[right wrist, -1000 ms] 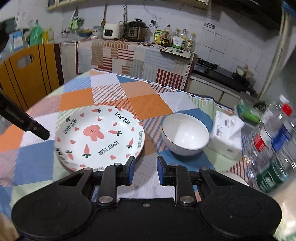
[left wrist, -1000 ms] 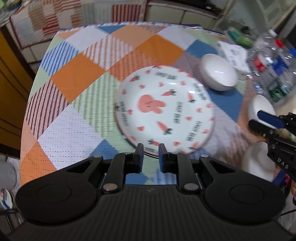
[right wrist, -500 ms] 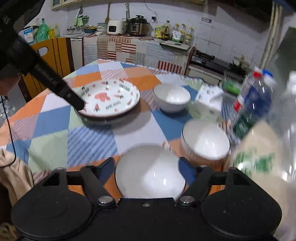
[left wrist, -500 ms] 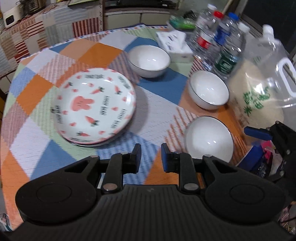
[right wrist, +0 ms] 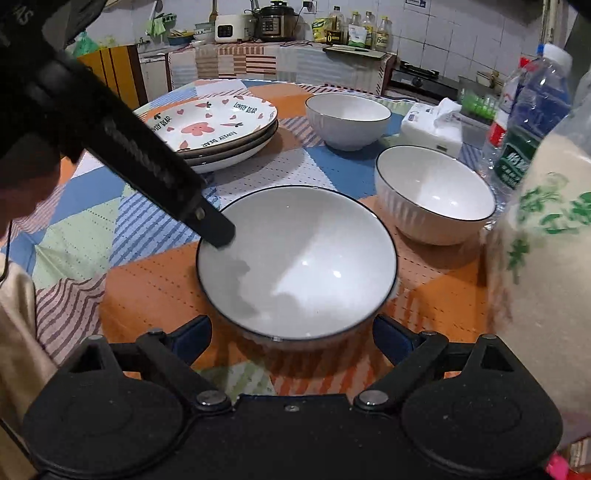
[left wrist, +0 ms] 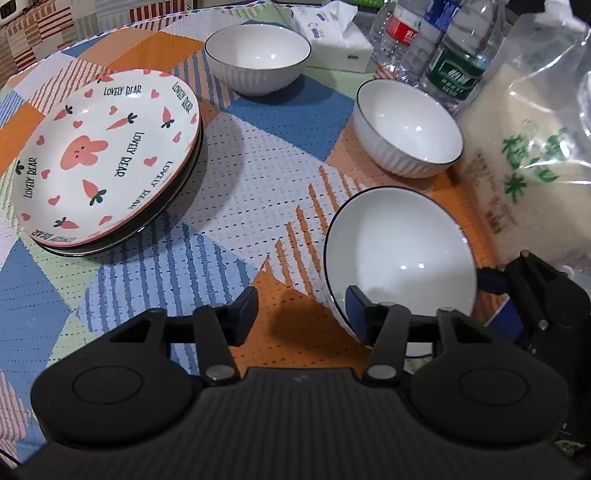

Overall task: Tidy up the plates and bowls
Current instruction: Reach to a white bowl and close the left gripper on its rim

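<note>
Three white bowls on the table, plates already stacked. Near bowl (right wrist: 297, 262) sits dead ahead of the right gripper (right wrist: 291, 334), between its wide-spread fingers; pads flank the bowl's near wall but contact can't be confirmed, so nothing is gripped yet. Left gripper (left wrist: 301, 314) is about half open and empty. Its right finger (left wrist: 356, 306) overlaps the same bowl's (left wrist: 400, 258) rim at the left side, and from the right wrist view that fingertip (right wrist: 218, 230) sits at or just over the rim; touching or not, can't tell. So the bowl lies right-forward of the left claw and straight in front of the right one. Right is better placed to grasp. Bowl is round, no long axis.

Second bowl (right wrist: 436, 195) is near, beyond and to the right; third bowl (right wrist: 347, 114) further back. Likely stack targets. Plate stack (left wrist: 107, 158) with rabbit print sits well apart on the left.

Surface: patchwork tablecloth (left wrist: 258, 184), textured, flat. Water bottles (left wrist: 424, 40), tissue pack (left wrist: 332, 37) and rice bag (left wrist: 528, 147) crowd the right edge, just beside the second bowl; tight there. Kitchen counter with appliances (right wrist: 258, 26) behind.
</note>
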A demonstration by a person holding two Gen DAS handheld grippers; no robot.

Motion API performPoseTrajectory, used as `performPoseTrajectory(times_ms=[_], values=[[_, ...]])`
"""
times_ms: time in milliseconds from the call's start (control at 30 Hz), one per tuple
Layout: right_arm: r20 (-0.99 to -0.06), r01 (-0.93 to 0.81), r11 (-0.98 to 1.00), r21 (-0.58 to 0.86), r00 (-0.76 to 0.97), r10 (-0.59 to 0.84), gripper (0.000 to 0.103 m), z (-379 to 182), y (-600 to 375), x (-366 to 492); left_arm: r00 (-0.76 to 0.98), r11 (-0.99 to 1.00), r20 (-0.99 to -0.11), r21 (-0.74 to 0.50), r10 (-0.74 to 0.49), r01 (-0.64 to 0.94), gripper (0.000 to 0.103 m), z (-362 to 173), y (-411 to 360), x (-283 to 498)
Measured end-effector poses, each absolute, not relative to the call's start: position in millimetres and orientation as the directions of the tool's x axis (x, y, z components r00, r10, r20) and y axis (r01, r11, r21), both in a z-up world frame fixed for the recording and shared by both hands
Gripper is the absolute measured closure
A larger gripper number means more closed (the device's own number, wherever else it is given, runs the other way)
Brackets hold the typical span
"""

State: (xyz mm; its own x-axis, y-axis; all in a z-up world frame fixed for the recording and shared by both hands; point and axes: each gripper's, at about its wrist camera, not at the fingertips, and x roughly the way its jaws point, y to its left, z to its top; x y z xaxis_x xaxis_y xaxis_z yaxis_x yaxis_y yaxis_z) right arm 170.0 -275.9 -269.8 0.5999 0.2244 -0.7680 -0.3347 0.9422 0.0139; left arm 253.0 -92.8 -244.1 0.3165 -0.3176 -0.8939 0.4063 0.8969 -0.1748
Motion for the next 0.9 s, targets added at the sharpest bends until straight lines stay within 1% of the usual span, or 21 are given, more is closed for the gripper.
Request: performPoseTrajectory(times_ms=[67, 133, 200, 267, 300, 433, 567, 700, 900], values=[[-0.759, -0.318, 0.948, 0.017, 0.613, 0.219, 0.007, -276.1, -274.9, 177.1, 0.323, 0.897, -0.891, -0.176, -0.320, 0.406, 0.050, -247.1, -93.1, 253.6], [-0.750, -0.316, 0.949, 0.022, 0.622, 0.224, 0.004, -281.4, -274.1, 180.8, 0.333, 0.896, -0.884, -0.180, -0.329, 0.406, 0.052, -247.9, -91.7, 253.8], [-0.747, -0.318, 0.948, 0.016, 0.627, 0.223, 0.004, -285.5, -273.0, 183.5, 0.329, 0.889, -0.875, -0.205, -0.354, 0.410, 0.062, -248.1, -90.0, 254.3], [-0.739, -0.326, 0.945, 0.009, 0.635, 0.226, 0.003, -287.7, -271.7, 186.5, 0.300, 0.874, -0.867, -0.258, -0.398, 0.413, 0.085, -247.7, -88.8, 255.4], [-0.733, -0.332, 0.943, 0.007, 0.640, 0.231, 0.003, -288.6, -270.7, 184.9, 0.290, 0.867, -0.865, -0.273, -0.411, 0.416, 0.090, -246.7, -89.2, 255.6], [-0.720, -0.353, 0.936, 0.010, 0.647, 0.251, 0.004, -287.8, -265.8, 186.3, 0.316, 0.877, -0.875, -0.211, -0.366, 0.433, 0.090, -239.4, -90.1, 251.4], [-0.707, -0.378, 0.925, 0.037, 0.644, 0.292, 0.004, -280.6, -257.6, 189.1, 0.310, 0.890, -0.890, -0.189, -0.334, 0.416, 0.090, -225.7, -74.2, 251.3], [-0.691, -0.439, 0.897, 0.057, 0.631, 0.353, 0.004, -271.4, -240.0, 190.1, 0.298, 0.906, -0.896, -0.209, -0.328, 0.368, 0.089, -216.2, -45.0, 255.0], [-0.674, -0.525, 0.849, 0.065, 0.604, 0.425, 0.004, -267.3, -211.9, 196.1, 0.287, 0.922, -0.898, -0.246, -0.333, 0.299, 0.089, -219.7, -6.3, 255.8]])
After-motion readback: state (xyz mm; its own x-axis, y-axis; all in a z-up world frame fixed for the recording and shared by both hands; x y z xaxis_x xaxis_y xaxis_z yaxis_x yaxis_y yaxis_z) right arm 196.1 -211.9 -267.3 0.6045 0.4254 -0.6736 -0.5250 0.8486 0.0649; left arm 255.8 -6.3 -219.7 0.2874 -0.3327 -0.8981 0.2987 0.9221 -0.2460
